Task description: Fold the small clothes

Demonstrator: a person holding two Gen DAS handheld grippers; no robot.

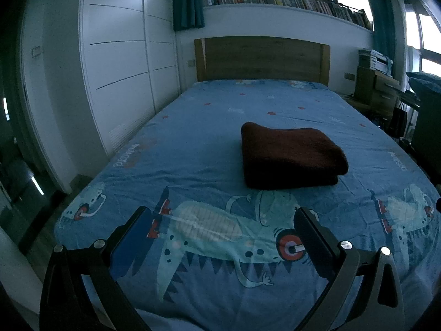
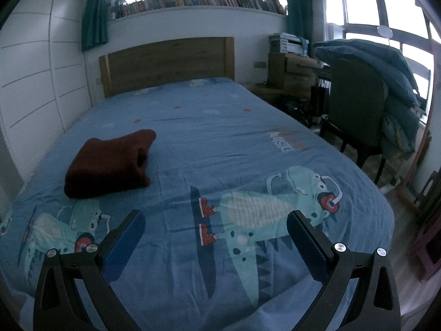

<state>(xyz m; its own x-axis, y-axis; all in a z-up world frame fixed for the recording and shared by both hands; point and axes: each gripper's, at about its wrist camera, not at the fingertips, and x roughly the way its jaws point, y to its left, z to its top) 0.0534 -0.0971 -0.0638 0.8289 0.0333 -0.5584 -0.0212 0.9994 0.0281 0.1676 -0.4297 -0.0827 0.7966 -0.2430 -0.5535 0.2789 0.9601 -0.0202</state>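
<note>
A dark red garment [image 1: 289,155] lies folded into a thick rectangle on the blue dinosaur-print bed sheet [image 1: 193,138], near the middle of the bed. In the right wrist view the same folded garment [image 2: 110,162] sits to the left. My left gripper [image 1: 223,215] hovers open over the foot of the bed, short of the garment, with nothing between its fingers. My right gripper [image 2: 215,218] is also open and empty, to the right of the garment and nearer the foot of the bed.
A wooden headboard [image 1: 261,58] stands at the far end, with white wardrobe doors [image 1: 118,63] along the left. On the right are a nightstand [image 2: 292,74] and a chair [image 2: 355,110] piled with blue bedding [image 2: 386,69]. A shelf of books [image 2: 198,0] runs under the window.
</note>
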